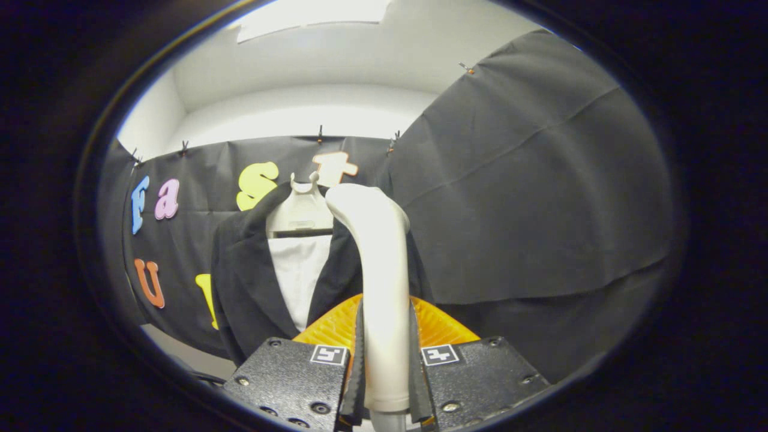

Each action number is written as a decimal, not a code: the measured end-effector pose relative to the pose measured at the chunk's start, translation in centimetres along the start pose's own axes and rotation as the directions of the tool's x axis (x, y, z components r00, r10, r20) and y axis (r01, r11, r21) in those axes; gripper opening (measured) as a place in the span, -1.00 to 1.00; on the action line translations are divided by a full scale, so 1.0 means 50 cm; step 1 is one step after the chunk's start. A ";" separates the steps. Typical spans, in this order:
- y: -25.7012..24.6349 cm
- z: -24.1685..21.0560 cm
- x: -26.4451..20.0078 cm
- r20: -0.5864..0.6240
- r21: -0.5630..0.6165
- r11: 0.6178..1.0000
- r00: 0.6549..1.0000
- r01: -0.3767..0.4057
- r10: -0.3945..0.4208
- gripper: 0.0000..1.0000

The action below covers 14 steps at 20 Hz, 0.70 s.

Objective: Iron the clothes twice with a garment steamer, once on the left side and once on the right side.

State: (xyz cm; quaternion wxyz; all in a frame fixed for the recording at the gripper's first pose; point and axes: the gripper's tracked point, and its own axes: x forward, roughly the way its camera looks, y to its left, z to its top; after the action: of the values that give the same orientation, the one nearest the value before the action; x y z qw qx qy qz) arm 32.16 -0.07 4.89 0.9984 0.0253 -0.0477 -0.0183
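The garment steamer [384, 288] stands upright between the two fingers of our tongs [387, 366], its pale handle rising from between them and bending at the top towards the clothes. We see both fingers pressed against the sides of the handle, so the tongs are closed on it and grip it firmly. Just behind the handle, at the level of the fingers, a ribbed orange part [441, 327] spreads out to either side like a fan.

Beyond the steamer hang the clothes: a dark jacket [246, 282] with a white shirt [297, 273] inside it, both on a pale hanger [300, 210]. The steamer's head overlaps the jacket's right lapel as we look at it; we cannot tell whether it touches the cloth or merely stands before it.

Behind the jacket runs the booth's black cloth wall [528, 198], held up by small clips along its top edge, and above that a white wall and ceiling [336, 66].
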 end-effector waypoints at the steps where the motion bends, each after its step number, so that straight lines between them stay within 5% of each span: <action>1: 0.000 0.006 0.028 0.001 -0.006 1.000 1.000 0.000 0.000 -0.36; 14: 0.028 0.001 0.183 -0.003 -0.087 0.996 0.999 0.035 -0.036 -0.36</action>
State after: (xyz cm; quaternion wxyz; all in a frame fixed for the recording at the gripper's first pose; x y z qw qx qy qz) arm 41.33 0.97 5.88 0.9982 -0.0174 -0.0440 -0.0381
